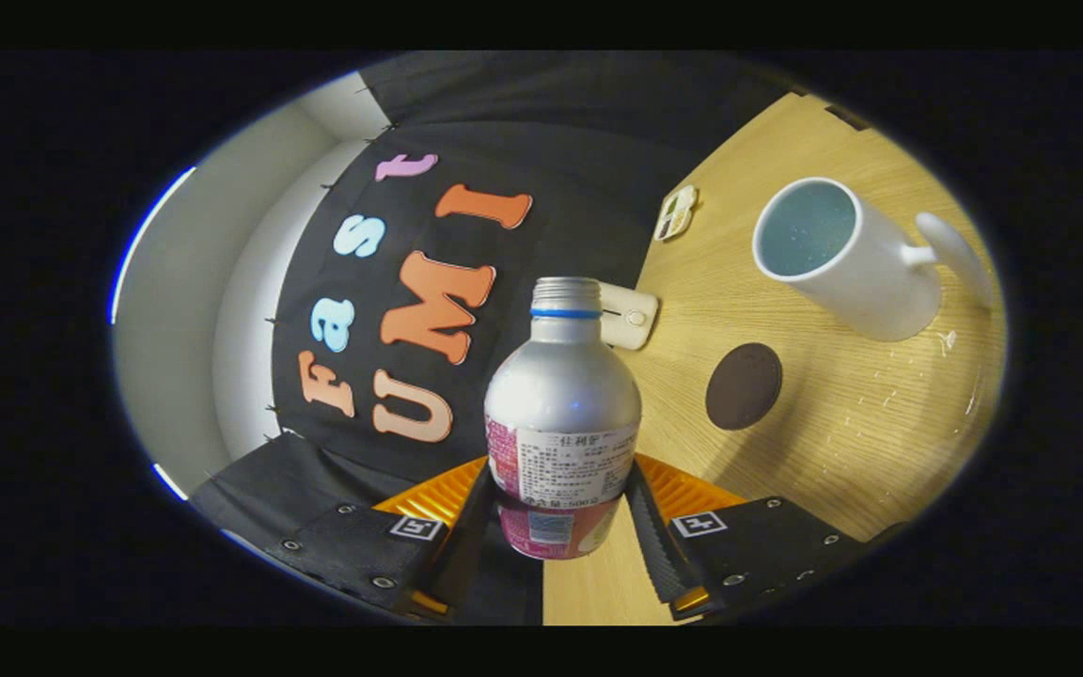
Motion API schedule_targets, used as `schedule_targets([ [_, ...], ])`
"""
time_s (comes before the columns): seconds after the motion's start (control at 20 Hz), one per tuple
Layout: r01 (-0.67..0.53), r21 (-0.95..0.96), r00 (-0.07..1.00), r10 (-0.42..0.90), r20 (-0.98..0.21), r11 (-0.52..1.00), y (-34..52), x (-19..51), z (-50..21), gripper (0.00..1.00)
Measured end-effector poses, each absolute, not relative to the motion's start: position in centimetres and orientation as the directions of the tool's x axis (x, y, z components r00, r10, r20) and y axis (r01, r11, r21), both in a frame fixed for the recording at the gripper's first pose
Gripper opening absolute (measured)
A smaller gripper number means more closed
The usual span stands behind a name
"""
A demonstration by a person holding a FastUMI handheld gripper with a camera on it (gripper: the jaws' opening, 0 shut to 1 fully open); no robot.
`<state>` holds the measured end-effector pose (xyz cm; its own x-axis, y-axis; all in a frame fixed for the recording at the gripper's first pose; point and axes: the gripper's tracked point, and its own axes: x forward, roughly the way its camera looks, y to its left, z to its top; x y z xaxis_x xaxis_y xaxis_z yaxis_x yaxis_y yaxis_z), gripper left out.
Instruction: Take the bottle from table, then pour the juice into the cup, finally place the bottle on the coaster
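Bottle (562, 414) held between the fingers of the gripper (560, 527), both pads pressed against its lower body at the label, jaws clenched on it. Cap appears off; open neck with a blue ring. Whole view tilted, so the bottle seems lifted clear of the tabletop (842, 442) and canted, though I cannot tell by how much.

Cup (842, 259), white with a handle, stands well beyond the fingers toward the far right part of the tabletop, mouth open. Dark round coaster (744, 385) lies between bottle and cup, apart from both. Small pale object (631, 318) sits just behind the bottle's neck at the tabletop's edge.

Judged step: carrying to the cup for the pour. To do it well: keep the grip firm, bring the neck over the cup's mouth before tipping further, tilt slowly, watch for splash near the rim
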<state>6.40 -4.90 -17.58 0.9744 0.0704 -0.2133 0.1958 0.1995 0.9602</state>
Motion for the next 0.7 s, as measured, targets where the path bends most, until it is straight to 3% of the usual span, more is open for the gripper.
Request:
schedule_targets([
  [0.7,0.186,0.977,0.982,-0.016,-0.189,-0.1,-8.1,6.2,-16.6,0.73],
])
